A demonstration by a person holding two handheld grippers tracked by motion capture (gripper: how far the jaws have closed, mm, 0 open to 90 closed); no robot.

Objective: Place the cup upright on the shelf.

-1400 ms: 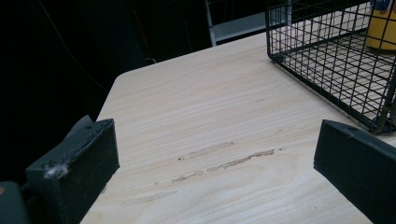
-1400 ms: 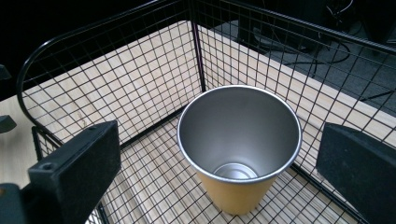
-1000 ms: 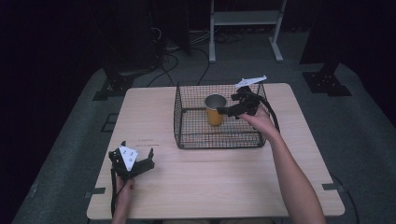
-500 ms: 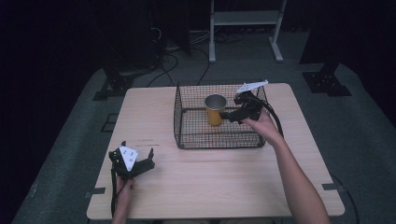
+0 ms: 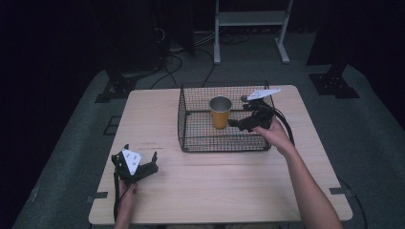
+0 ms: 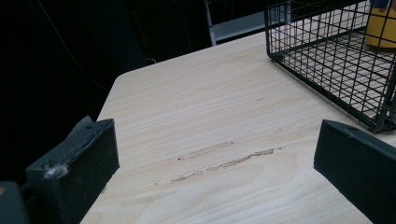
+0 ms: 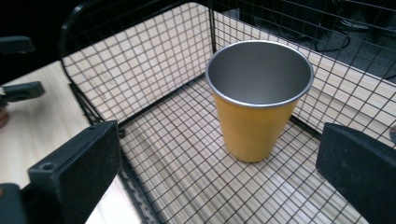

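I have the right tool (image 5: 239, 123) inside the basket (image 5: 191, 143), up over its right half, with the jaws spread wide and nothing between them. In the right gripper view the cup (image 7: 258, 100) stands upright on the wire floor just ahead of the jaws, clear of both pads, with a gap on each side. The cup is yellow on the outside with a bare metal inside and rim, and it is empty. In the high view the cup (image 5: 220, 112) sits toward the back middle of the basket, near the rear wall, and my right tool is just to its right, close but not touching. My right hand (image 5: 276, 136) reaches over the basket's right front corner.

The basket is black wire, open on top, and stands on the far half of the desk (image 5: 215, 191), slightly right of centre.

My left tool (image 5: 136, 164) is well apart from all this, at the near left part of the desk, held low over the wood. In the left gripper view its jaws are also wide apart and empty, with bare desk (image 6: 210, 130) between them and a corner of the basket (image 6: 327, 60) at upper right. A few scuff marks (image 6: 219, 156) show on the wood ahead of it.
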